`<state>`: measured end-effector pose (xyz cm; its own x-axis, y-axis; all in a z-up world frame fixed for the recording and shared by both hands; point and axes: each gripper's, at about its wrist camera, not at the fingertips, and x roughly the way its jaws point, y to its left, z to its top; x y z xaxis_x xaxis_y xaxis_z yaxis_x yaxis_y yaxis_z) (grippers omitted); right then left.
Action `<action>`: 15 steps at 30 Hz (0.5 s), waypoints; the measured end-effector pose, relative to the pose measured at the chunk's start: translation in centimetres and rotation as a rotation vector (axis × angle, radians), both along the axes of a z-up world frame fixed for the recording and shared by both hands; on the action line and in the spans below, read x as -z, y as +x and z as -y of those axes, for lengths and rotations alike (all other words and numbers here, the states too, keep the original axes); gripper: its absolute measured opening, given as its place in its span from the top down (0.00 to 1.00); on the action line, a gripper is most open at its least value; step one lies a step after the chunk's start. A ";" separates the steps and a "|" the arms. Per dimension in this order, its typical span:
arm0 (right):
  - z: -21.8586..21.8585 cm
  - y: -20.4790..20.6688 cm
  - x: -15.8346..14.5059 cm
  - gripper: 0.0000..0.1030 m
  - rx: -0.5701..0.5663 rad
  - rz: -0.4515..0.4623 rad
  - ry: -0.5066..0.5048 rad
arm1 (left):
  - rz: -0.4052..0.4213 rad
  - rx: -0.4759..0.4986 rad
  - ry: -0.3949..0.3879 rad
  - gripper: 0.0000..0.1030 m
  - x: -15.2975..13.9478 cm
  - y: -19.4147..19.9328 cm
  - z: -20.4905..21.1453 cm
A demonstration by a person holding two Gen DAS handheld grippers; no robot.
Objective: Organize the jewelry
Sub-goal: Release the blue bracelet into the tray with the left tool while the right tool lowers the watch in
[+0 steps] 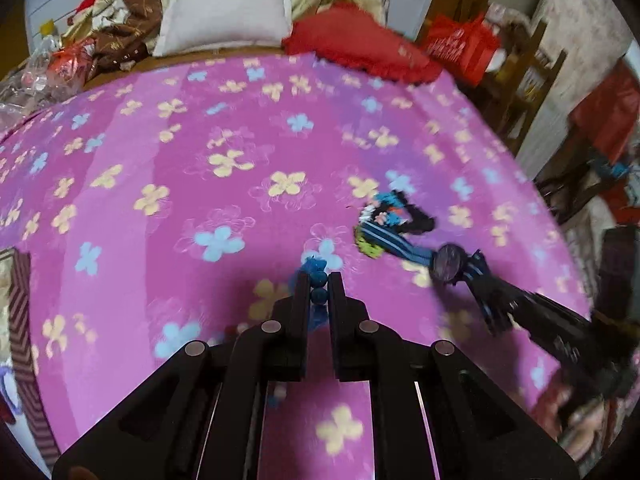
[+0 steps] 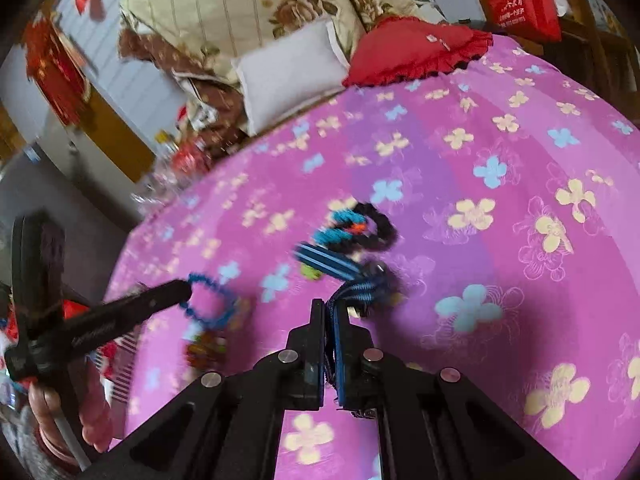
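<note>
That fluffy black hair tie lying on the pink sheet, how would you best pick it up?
Pinch one strand of the black hair tie from above, at its far free arc. It lies flat as an open loop, so one finger can drop inside the ring. Its near side tangles with the blue and orange bands.

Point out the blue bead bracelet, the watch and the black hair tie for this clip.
blue bead bracelet (image 2: 210,300): right wrist view, on its beaded loop.
watch (image 1: 450,262): left wrist view, on its dark round face.
black hair tie (image 2: 378,226): right wrist view, on its fuzzy ring.
</note>
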<state>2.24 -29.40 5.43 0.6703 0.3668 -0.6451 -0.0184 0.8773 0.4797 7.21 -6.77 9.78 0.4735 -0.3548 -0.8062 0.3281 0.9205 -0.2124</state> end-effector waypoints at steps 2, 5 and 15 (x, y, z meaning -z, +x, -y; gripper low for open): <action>-0.3 -1.0 -1.1 0.97 0.002 0.024 0.017 | 0.000 -0.002 -0.030 0.93 -0.9 -1.1 -0.9; -1.0 -2.1 -2.5 0.97 -0.019 0.059 0.021 | 0.018 -0.010 -0.049 0.93 -2.4 -2.6 -2.5; -5.6 -6.2 -5.5 0.97 -0.137 0.117 0.061 | 0.111 -0.109 -0.106 0.93 -6.2 -9.1 -11.5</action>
<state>-3.94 -23.76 10.90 0.6806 0.4958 -0.5394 -0.1947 0.8322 0.5192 -1.91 4.78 16.00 0.5975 -0.3770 -0.7077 0.2548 0.9261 -0.2783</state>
